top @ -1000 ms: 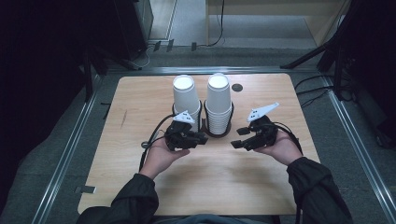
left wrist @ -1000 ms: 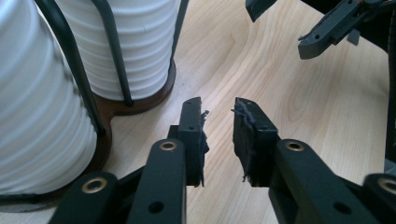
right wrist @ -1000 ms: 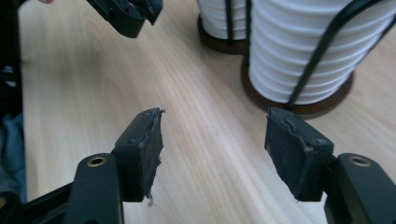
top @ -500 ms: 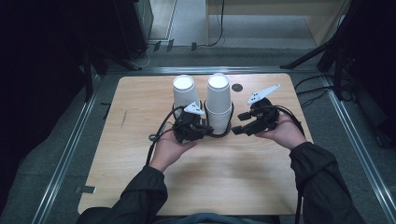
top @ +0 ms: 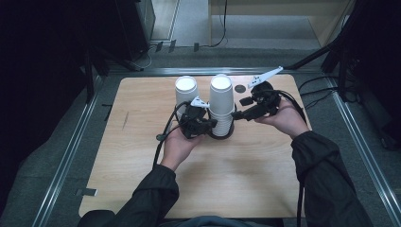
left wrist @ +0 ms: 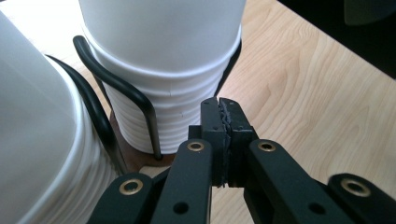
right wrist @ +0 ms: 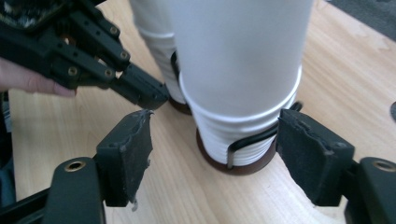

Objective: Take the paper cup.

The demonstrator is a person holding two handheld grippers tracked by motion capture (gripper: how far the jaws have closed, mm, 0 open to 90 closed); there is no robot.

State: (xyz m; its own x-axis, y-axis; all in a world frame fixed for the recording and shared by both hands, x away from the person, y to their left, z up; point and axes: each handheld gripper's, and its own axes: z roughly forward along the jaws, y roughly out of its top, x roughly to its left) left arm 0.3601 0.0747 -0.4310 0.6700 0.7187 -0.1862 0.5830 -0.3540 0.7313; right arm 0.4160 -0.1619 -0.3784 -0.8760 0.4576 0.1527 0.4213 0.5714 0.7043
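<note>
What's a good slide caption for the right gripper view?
Open right gripper faces a white cup stack in its wire holder.

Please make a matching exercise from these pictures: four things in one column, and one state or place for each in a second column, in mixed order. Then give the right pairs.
1. left gripper
2. right gripper
3. right cup stack
4. table

a. pale wood
b. jaws shut, holding nothing
c. white, in a black wire holder
d. jaws open, one on each side of a stack

Pairs: 1-b, 2-d, 3-c, 4-a
</note>
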